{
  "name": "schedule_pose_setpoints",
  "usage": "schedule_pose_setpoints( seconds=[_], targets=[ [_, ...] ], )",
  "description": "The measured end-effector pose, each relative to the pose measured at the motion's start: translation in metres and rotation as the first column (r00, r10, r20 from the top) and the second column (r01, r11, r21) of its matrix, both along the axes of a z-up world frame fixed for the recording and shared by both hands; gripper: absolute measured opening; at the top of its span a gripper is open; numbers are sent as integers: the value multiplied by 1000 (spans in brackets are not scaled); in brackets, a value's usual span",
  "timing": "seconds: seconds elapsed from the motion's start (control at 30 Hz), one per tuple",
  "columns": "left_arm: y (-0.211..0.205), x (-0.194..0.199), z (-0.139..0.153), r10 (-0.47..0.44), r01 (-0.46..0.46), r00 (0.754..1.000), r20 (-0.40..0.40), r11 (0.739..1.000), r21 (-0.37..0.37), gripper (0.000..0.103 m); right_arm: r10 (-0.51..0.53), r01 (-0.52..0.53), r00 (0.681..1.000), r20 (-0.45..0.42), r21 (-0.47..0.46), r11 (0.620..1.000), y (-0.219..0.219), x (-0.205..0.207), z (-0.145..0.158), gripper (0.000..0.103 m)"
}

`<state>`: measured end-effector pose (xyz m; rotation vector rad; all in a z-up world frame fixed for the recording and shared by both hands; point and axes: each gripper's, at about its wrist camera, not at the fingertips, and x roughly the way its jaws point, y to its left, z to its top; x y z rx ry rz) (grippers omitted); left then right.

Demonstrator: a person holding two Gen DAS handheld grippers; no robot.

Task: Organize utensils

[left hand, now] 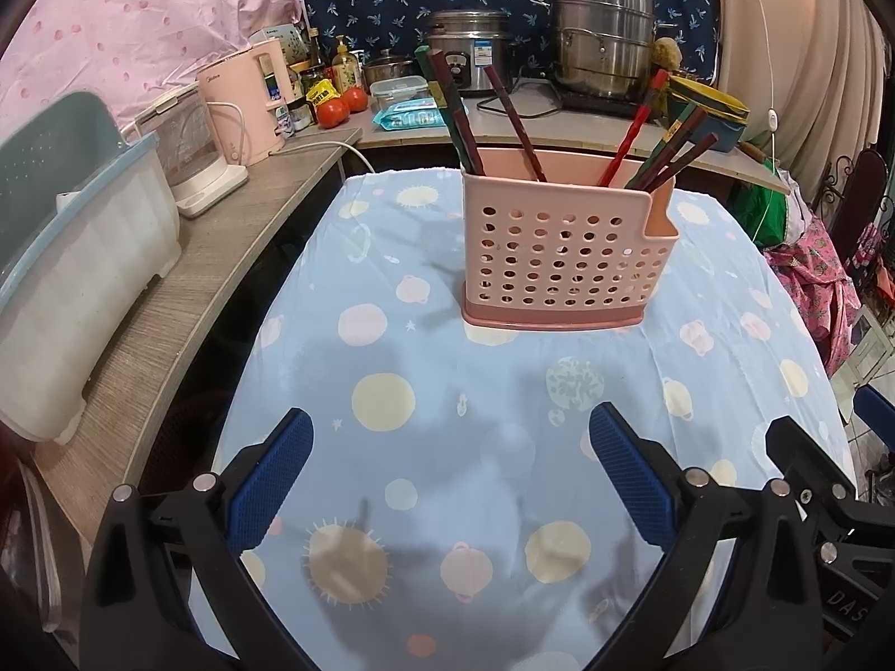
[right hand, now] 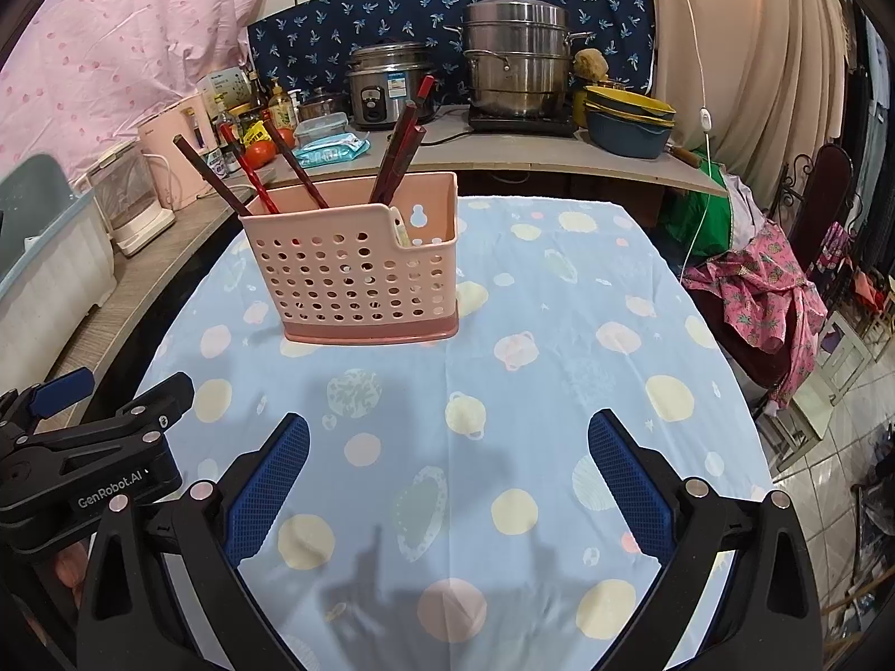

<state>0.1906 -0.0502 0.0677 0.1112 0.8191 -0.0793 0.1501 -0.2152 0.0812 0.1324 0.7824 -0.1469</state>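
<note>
Both gripper jaws spread empty above planet-print tablecloth beside cluttered counter.

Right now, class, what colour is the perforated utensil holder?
Pink utensil holder, darker pink base; clearest in the left wrist view.

From my right wrist camera, my right claw hangs over the table with its blue pads spread wide and nothing between them. Ahead and a little left stands the pink perforated holder, upright on the planet-print cloth. Dark red chopsticks lean out of it at different angles. My left claw shows at the left edge, near mine, though I cannot judge its opening.
</note>
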Motion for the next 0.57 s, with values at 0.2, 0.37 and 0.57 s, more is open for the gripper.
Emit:
schedule_pose_setpoints(
  seconds=[0.2,0.37,0.57],
  targets=[
    [0,0,0,-1,1,1000,0,1000,1,95,-2,2,1000,0,1,1000,-1,0,0,96],
    [-1,-1,0,-2,2,1000,2,1000,7,95,-2,2,1000,0,1,1000,-1,0,-1,96],
    [-2,-2,1,-8,8,1000,6,1000,-1,95,-8,8,1000,-1,1,1000,-2,-1,-2,96]
  ],
)
